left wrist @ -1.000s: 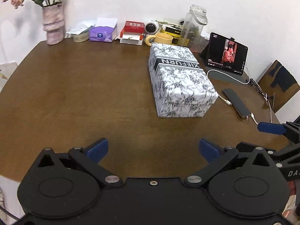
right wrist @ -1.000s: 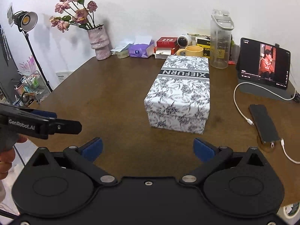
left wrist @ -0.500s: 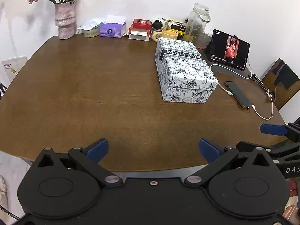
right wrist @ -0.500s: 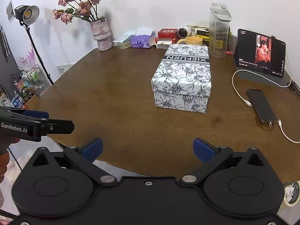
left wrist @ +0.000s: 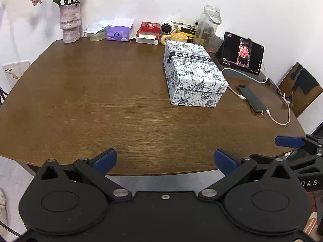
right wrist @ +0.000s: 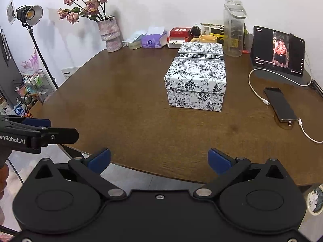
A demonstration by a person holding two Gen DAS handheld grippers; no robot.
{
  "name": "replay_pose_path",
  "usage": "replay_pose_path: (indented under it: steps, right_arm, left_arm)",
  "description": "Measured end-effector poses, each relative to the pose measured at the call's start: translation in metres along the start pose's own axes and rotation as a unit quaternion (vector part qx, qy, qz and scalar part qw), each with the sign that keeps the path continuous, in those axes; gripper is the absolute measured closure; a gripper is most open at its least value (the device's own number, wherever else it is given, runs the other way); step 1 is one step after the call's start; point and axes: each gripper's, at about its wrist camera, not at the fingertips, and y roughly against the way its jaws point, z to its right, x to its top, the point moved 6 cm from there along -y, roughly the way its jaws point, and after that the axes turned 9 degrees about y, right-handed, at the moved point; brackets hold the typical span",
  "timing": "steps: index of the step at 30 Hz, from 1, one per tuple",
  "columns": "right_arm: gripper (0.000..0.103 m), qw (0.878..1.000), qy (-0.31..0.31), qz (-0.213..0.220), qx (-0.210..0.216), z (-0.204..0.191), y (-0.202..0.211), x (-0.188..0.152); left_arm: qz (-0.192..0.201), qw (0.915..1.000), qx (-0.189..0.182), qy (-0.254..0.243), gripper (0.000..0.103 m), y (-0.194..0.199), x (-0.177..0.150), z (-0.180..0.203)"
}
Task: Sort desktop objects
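A black-and-white floral box (left wrist: 192, 74) marked XIEFURN stands closed on the brown table (left wrist: 101, 100); it also shows in the right wrist view (right wrist: 196, 76). My left gripper (left wrist: 164, 160) is open and empty at the table's near edge. My right gripper (right wrist: 159, 159) is open and empty at the near edge too. A black phone (right wrist: 279, 103) on a white cable lies right of the box. A tablet (right wrist: 277, 50) stands behind it.
Along the back wall stand a vase of roses (right wrist: 110, 33), a purple tissue pack (right wrist: 152, 40), a red box (right wrist: 179, 32), a small camera (right wrist: 196, 30), a yellow mug (right wrist: 207, 39) and a clear jug (right wrist: 234, 28). A lamp stand (right wrist: 30, 17) is left of the table.
Both grippers have pulled back and risen from over the table to its near edge. The box looks farther away. Nothing on the table moved.
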Motion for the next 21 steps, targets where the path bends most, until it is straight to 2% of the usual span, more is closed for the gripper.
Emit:
replay_pose_path:
  steps: [5,13,21]
  right_arm:
    - [0.000,1.000,0.001,0.000,-0.002,0.000,0.005,-0.004]
    - [0.000,1.000,-0.001,0.001,-0.001,-0.001,0.008,-0.009]
    - [0.000,1.000,-0.002,0.001,-0.002,-0.001,0.008,-0.010]
  left_arm:
    - [0.003,1.0000,-0.005,0.007,0.000,0.003,-0.004,0.001]
    - [0.021,0.9998,0.004,-0.005,0.000,0.007,-0.006,0.007]
    - [0.022,0.9995,0.008,-0.022,0.000,0.004,-0.010,0.012]
